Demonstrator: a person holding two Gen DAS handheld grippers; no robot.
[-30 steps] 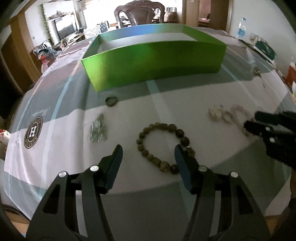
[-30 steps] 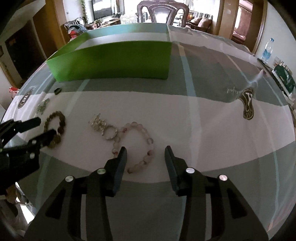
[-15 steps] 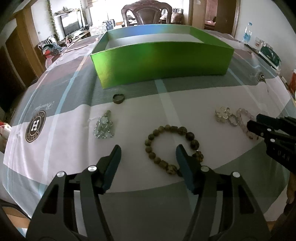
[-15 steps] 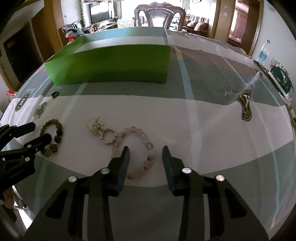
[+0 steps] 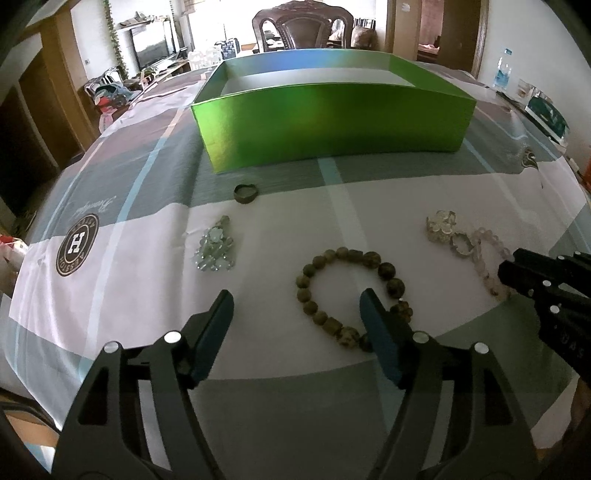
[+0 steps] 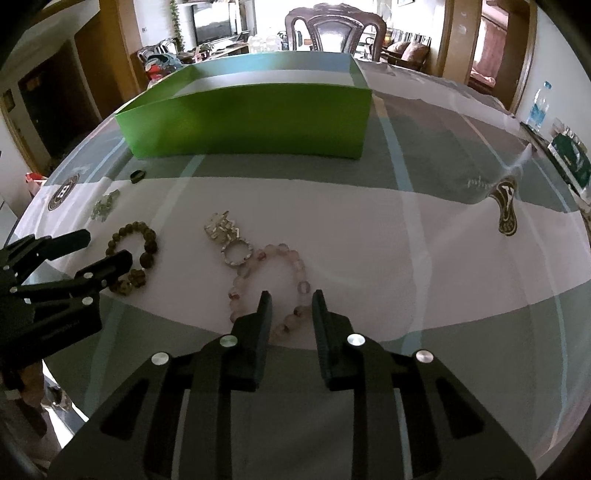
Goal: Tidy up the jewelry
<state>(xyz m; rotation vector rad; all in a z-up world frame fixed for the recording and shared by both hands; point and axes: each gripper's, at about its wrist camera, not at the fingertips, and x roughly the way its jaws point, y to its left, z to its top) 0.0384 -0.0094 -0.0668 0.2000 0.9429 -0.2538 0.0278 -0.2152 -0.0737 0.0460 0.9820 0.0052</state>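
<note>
Your left gripper (image 5: 295, 308): jaws opening, lower centre, brown bead bracelet (image 5: 351, 295) partly between. Your right gripper (image 6: 290, 306): jaws closing around pink bead bracelet (image 6: 273, 284), not yet pinching.

You are working in a home, in a dining room open to a living area. You stand at a round dining table (image 5: 424, 369) covered with a grey, white and blue logo-printed tablecloth (image 5: 122, 236). Across from you stands a carved dark wooden dining chair (image 5: 303, 26). Behind it you see a television (image 5: 153, 44) on a low stand, with trailing greenery on the wall (image 5: 114, 40) beside it. To the right you see wooden door frames (image 6: 517, 48), a sofa with cushions (image 6: 410, 51) and a water bottle (image 6: 539, 107) on a side surface.
</note>
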